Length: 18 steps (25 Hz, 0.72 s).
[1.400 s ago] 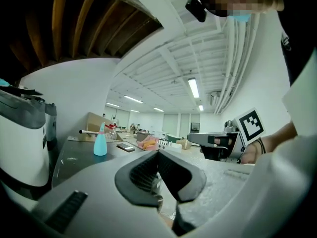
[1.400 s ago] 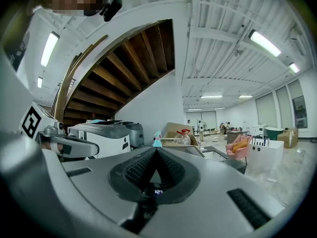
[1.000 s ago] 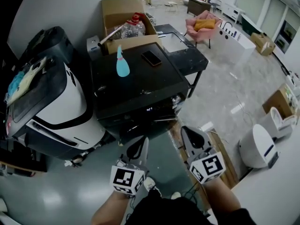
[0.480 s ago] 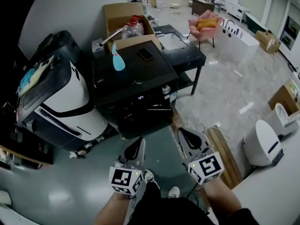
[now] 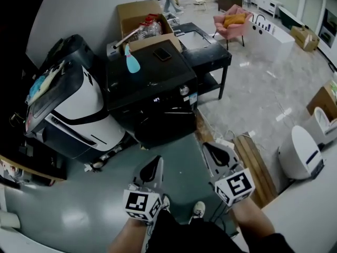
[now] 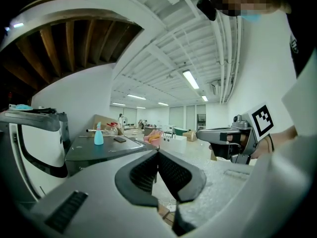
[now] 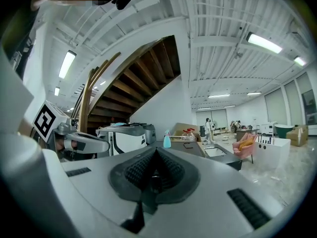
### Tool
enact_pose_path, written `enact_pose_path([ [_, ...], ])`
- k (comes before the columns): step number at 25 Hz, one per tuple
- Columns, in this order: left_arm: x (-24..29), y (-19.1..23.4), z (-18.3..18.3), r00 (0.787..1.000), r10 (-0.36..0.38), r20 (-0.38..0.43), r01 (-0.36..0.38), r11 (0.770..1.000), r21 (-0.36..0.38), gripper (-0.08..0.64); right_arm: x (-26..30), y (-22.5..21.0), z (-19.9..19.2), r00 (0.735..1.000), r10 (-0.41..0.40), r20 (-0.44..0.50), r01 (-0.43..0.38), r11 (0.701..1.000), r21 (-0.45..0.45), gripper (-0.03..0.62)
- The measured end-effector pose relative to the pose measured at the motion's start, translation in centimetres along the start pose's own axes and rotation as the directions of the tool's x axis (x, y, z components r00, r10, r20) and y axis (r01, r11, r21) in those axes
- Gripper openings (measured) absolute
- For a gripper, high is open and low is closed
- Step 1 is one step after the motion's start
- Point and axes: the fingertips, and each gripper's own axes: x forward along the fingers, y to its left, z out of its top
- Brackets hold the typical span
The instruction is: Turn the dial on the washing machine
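White-and-black appliance (image 5: 73,112): stands at the left of the head view, just beside the washing machine, with pale and teal cloths lying on its dark lid.
Spray bottle (image 5: 132,61): light blue, upright on the washing machine's top, near the back left corner.
Cardboard box (image 5: 138,16): open, behind the washing machine at the upper middle of the frame, with clear plastic bottles inside.
Washing machine (image 5: 145,80): black and box-shaped, at the upper middle of the head view, its front facing the person.
Left gripper (image 5: 156,163): at the lower middle of the frame and pointing toward the washing machine; its own view shows the 2 ribbed pads pressed together with nothing between them.
Phone (image 5: 162,54): dark, lying flat on the washing machine's top, right of the spray bottle.
Dial (image 5: 184,90): small silver knob on the machine's front panel, near its right end and right of a small lit display; both grippers sit lower in the frame, well apart from it.
Black table (image 5: 206,51): touching or just beside the machine's right side; which cannot be told.
Right gripper (image 5: 209,148): lower middle, right of the left gripper and about level with it; jaws closed tight and empty in its own view.
Pink chair (image 5: 231,21): upper right, on the pale floor.
Wooden board (image 5: 254,165): on the floor just right of the right gripper.
White rounded device (image 5: 299,154): at the right edge.
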Motion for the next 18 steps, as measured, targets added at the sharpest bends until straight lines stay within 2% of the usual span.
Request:
enact_pose_path([
  [5,-1.3,0.4,-1.7,1.000,-0.011,-0.023,0.011,0.999,-0.030,0.003,0.2,1.5,-1.3,1.000,0.002,-0.011,-0.002,1.000,0.008,-0.003],
  [9,-3.3,2.4,-2.0,1.000,-0.017,-0.012,0.017,0.999,-0.036,0.003,1.5,4.1,-1.8,1.000,0.018,0.019,-0.018,1.000,-0.017,-0.003],
  [13,-6.5,5.6,-1.9,1.000,-0.016,0.006,0.016,0.999,-0.036,0.005,3.1,8.0,-1.7,1.000,0.000,0.008,0.000,1.000,0.016,-0.003],
  [18,-10.8,9.3,-2.1,0.999,-0.033,0.017,0.034,0.999,-0.043,0.005,4.2,13.9,-0.9,1.000,-0.017,-0.004,0.017,1.000,0.000,-0.003],
])
